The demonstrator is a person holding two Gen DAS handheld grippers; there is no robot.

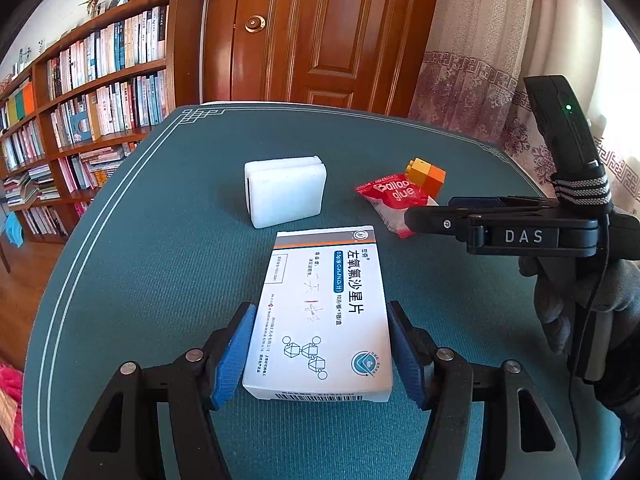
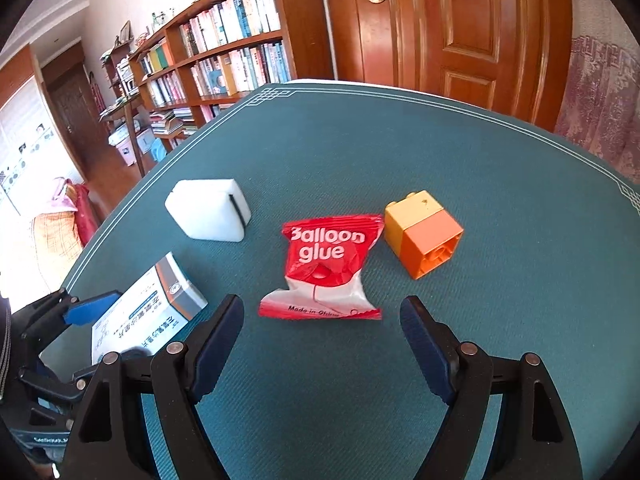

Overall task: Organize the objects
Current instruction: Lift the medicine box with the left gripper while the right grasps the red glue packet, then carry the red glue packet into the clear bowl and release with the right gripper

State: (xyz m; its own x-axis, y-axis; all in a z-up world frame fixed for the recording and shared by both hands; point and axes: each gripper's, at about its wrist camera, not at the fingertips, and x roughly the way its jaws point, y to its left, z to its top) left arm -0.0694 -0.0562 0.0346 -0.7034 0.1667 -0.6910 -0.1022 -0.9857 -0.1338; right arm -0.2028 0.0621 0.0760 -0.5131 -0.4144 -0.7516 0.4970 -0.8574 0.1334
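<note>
medicine box (image 1: 320,316) flat on the green table mat (image 1: 160,264), clamped between the left gripper's (image 1: 320,352) blue pads. right gripper (image 2: 322,334) jaws spread, nothing between them, just short of the red balloon glue packet (image 2: 326,264). white foam block (image 2: 208,210) and orange brick (image 2: 424,232) lie beyond.

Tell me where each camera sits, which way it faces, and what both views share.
Left wrist: on left gripper, angled down at the medicine box between its fingers; gloved hand shows.
Right wrist: on right gripper, angled down at the balloon glue packet; no hand visible.
Shared: box, packet, white foam block, orange brick, green table.
</note>
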